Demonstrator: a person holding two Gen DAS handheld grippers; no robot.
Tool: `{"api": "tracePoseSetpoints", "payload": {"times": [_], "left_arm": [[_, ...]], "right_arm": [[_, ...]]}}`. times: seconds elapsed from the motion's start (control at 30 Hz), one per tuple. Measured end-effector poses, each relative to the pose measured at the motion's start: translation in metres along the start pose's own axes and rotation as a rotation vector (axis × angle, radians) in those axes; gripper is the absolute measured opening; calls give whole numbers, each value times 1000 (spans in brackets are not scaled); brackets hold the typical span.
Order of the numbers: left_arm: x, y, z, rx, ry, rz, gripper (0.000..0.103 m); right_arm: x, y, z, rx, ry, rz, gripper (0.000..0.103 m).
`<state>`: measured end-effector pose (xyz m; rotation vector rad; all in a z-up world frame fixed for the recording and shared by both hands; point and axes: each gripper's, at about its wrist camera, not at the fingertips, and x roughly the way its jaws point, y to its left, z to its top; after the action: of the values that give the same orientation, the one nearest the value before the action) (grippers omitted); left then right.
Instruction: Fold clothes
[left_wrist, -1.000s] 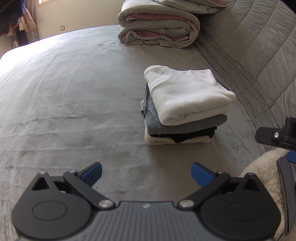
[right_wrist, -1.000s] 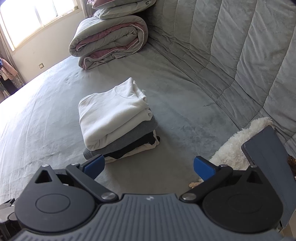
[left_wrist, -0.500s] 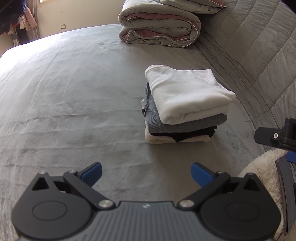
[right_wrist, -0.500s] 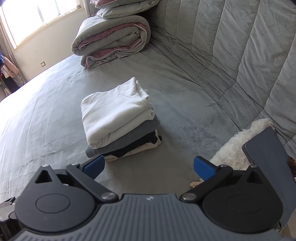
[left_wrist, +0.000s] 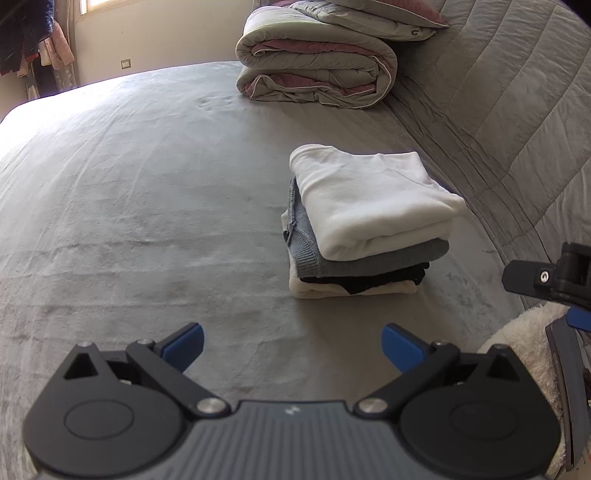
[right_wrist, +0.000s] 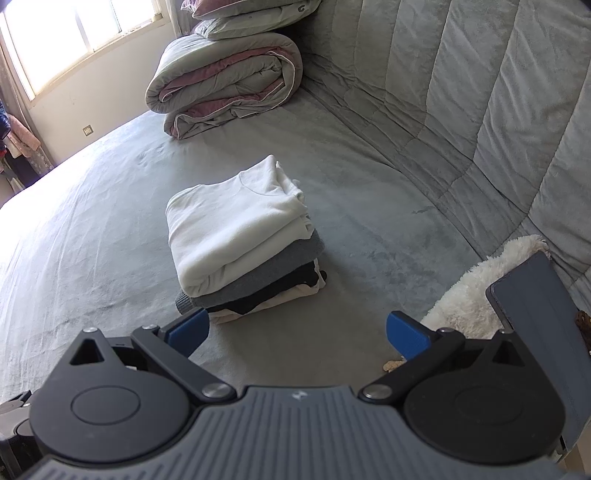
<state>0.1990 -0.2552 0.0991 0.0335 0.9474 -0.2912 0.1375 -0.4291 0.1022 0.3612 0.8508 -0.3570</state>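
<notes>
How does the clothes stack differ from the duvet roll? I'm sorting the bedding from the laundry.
The clothes stack is flat layers of white, grey, black and cream; the duvet roll is one bulky grey-and-pink bundle. The stack lies nearer the grippers, the roll farther back with a pillow on top. Both rest on the bed.

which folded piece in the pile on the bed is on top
The white sweatshirt is on top. Under it lie a grey knit, a black piece and a cream one at the bottom.

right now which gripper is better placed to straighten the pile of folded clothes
Right, probably. The right gripper has the clothes stack just past its left fingertip, nearly centered. The left gripper sits farther back with the stack off to its right. Both are open and empty.
</notes>
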Motion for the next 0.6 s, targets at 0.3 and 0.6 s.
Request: {"api": "tracePoseSetpoints", "payload": {"times": [0.3,0.6], "left_arm": [[-29,1,-27,69,-129,40,102],[-49,3,-69,144,-138,59,102]], "right_arm": [[-31,3,-26,1,-154,1,103],[-62,15,-75,-4,-216,26,103]]}}
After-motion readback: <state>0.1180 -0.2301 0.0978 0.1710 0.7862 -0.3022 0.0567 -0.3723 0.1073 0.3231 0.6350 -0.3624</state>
